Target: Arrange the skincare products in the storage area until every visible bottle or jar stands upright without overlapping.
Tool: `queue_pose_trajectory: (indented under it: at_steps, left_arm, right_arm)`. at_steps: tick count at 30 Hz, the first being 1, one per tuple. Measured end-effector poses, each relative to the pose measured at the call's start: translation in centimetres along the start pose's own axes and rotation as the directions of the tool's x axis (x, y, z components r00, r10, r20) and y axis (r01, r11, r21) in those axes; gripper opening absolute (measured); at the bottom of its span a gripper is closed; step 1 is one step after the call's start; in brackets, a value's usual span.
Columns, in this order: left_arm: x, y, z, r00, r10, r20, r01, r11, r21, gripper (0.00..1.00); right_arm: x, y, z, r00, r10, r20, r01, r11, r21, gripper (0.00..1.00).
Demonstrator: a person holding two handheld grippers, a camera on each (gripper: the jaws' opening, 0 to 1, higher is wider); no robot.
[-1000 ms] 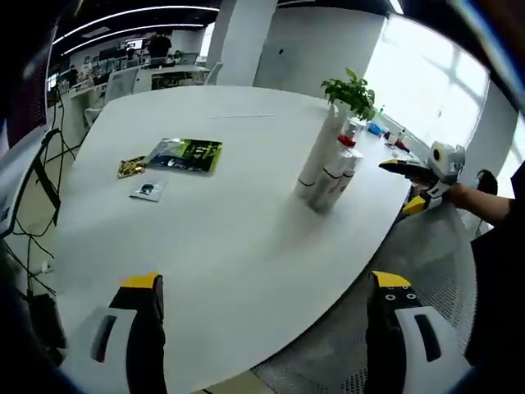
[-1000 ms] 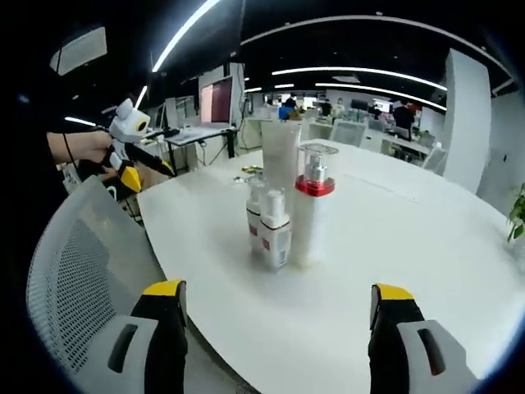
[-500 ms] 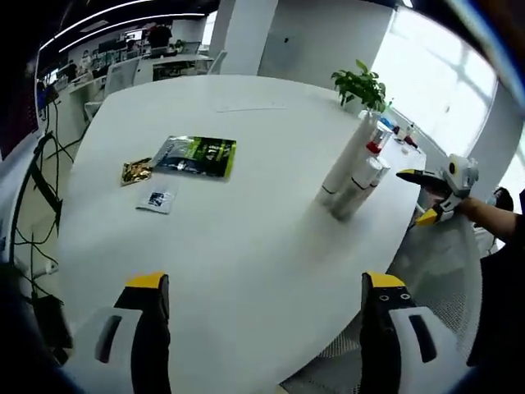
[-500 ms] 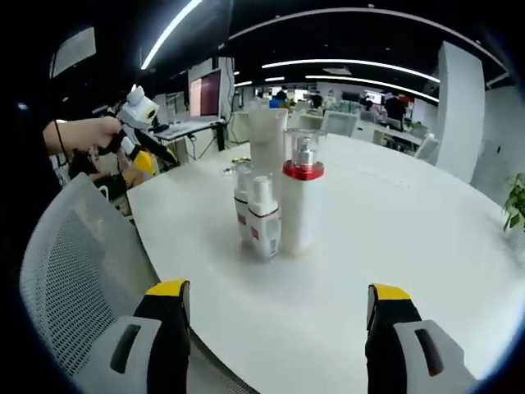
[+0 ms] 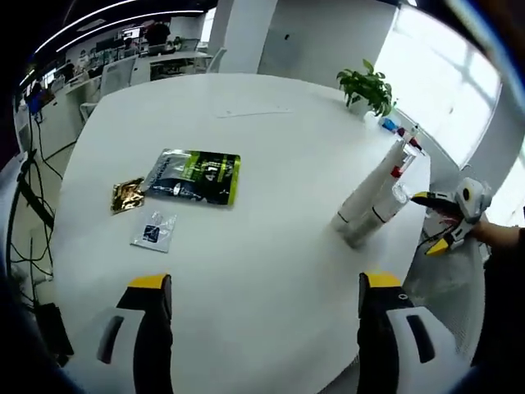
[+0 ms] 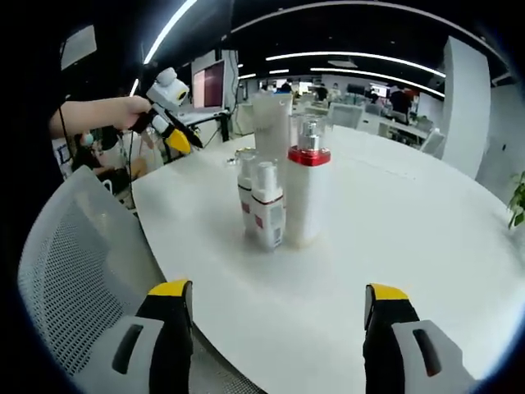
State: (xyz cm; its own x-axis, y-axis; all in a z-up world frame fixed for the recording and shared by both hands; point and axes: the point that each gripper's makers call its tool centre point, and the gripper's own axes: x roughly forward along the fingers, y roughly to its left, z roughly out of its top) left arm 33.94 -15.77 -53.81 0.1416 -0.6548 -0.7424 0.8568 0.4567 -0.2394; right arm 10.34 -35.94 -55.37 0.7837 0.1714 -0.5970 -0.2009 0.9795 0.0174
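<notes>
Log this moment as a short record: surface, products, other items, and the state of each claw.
surface: white round table
products: four white bottles clustered upright, touching; the red-collared pump bottle beside a tall tube
other items: green packet, gold sachet, clear sachet, potted plant
left claw: open, holding nothing
right claw: open, holding nothing

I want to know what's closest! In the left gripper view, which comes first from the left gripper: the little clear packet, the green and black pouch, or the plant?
1. The little clear packet, just ahead of the left gripper, left side.
2. The green and black pouch, behind it, mid-table.
3. The plant, far edge, to the right.
</notes>
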Motion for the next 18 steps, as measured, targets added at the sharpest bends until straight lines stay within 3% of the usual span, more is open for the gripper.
queue_pose_trajectory:
  at_steps: [12, 18]
  left_arm:
    - [3.3, 2.7, 3.3, 0.998, 0.06, -0.019, -0.06, 0.998, -0.002, 0.84]
    - [6.1, 4.6, 4.7, 0.995, 0.093, -0.031, -0.092, 0.995, 0.032, 0.79]
  right_arm:
    - [0.1, -0.2, -0.2, 1.0, 0.0, 0.004, 0.0, 0.999, 0.035, 0.88]
    - [0.0, -0.3, -0.5, 1.0, 0.001, -0.006, -0.001, 0.999, 0.049, 0.86]
